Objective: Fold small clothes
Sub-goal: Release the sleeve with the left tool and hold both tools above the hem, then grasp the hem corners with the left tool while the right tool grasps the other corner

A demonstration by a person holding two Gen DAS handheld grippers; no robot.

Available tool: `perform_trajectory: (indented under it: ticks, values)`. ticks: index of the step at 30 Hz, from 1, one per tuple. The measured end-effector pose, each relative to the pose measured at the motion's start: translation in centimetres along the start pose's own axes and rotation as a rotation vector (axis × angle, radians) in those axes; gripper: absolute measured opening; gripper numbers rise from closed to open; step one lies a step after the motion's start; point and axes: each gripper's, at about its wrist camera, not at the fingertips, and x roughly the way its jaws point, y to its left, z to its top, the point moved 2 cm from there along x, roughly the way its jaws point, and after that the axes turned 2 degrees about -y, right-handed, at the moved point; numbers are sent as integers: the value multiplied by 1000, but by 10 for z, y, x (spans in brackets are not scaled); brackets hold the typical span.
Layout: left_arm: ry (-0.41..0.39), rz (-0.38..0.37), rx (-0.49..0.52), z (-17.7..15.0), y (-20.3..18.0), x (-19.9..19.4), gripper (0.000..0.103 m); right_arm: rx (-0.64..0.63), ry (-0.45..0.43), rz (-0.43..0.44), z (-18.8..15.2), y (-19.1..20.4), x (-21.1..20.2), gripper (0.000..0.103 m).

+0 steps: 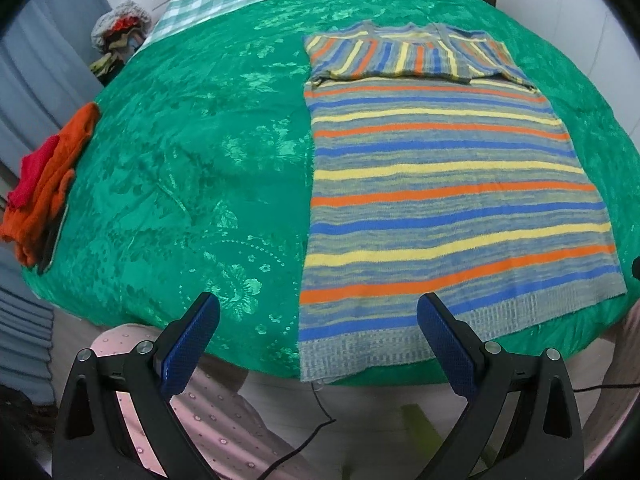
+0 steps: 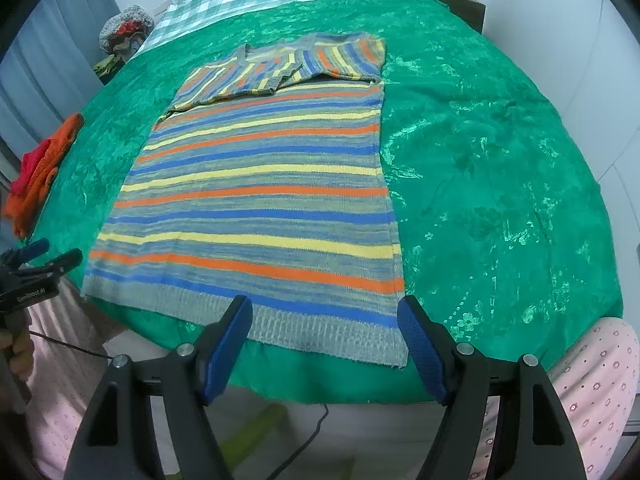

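Both grippers, left (image 1: 318,320) and right (image 2: 324,320), hang open, holding nothing. The striped sweater (image 2: 256,200) has its sleeves folded in at 12 o'clock; the hem at 6 o'clock probably needs grasping next.

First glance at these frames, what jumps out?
The striped sweater, spread flat mid-bed with its sleeves folded across the chest, on a glossy green bedspread. An orange-red clothes pile sits at the bed's left edge. Both hand-held grippers, left and right, hover open near the hem.

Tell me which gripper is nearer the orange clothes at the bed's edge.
Left. The left gripper hangs open off the near edge, on the same side as the orange clothes. The right gripper is open over the striped sweater hem, farther across.
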Motion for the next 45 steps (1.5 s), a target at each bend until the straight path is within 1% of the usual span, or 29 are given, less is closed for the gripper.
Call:
perform_trajectory:
  ticks: [18,20,23,25,27,28,29,30,32,33,34,35,36,37,38,39,40,41,42,43,44,45]
  values:
    - [6,3,10,0,-2,1,100,-21,14,2,-3,10,4,74]
    - [30,-9,-1,-3,3,7,100,-19,16,2,-2,8,4,74]
    - [86,-37,-62,-11,18,24,100,-14,16,-11,0,-1,1,74]
    - [130,-38,-85,-17,26,38,99,30,22,-23,1,-18,1,74]
    - [157,-55,-83,-22,27,48,99,91,35,-19,3,-35,3,74]
    - [174,-71,-73,-25,24,54,99,133,50,-2,4,-46,7,74]
    - [189,-79,-65,-26,22,59,99,148,62,13,5,-51,10,74]
    - [206,-88,-56,-29,19,64,98,167,87,46,6,-57,18,74]
    - [234,-122,-52,-34,14,72,86,183,132,87,8,-61,32,74]
    - [241,-136,-57,-35,13,73,84,185,166,107,7,-62,43,74]
    - [240,-147,-62,-35,14,72,79,188,235,110,3,-63,59,74]
    - [242,-166,-66,-36,14,70,62,186,274,102,0,-63,68,74]
    - [245,-184,-68,-36,14,70,50,179,281,101,-2,-61,72,74]
    - [261,-224,-73,-37,13,70,16,155,285,104,-3,-57,74,67]
    - [270,-236,-75,-39,13,70,5,140,296,131,-4,-54,75,52]
    - [273,-246,-80,-39,13,69,5,137,312,157,-4,-52,76,5]
    - [273,-254,-83,-39,14,67,5,155,341,199,-5,-51,76,7]
    - [277,-285,-111,-37,19,63,4,155,344,206,-5,-51,75,7]
    - [281,-334,-156,-33,26,58,4,147,331,216,-1,-50,69,7]
    - [274,-389,-201,-26,34,52,4,172,309,251,3,-52,62,7]
    - [264,-423,-225,-19,39,47,4,208,288,290,8,-55,57,7]
    - [241,-471,-257,-7,47,41,4,253,255,338,17,-60,50,7]
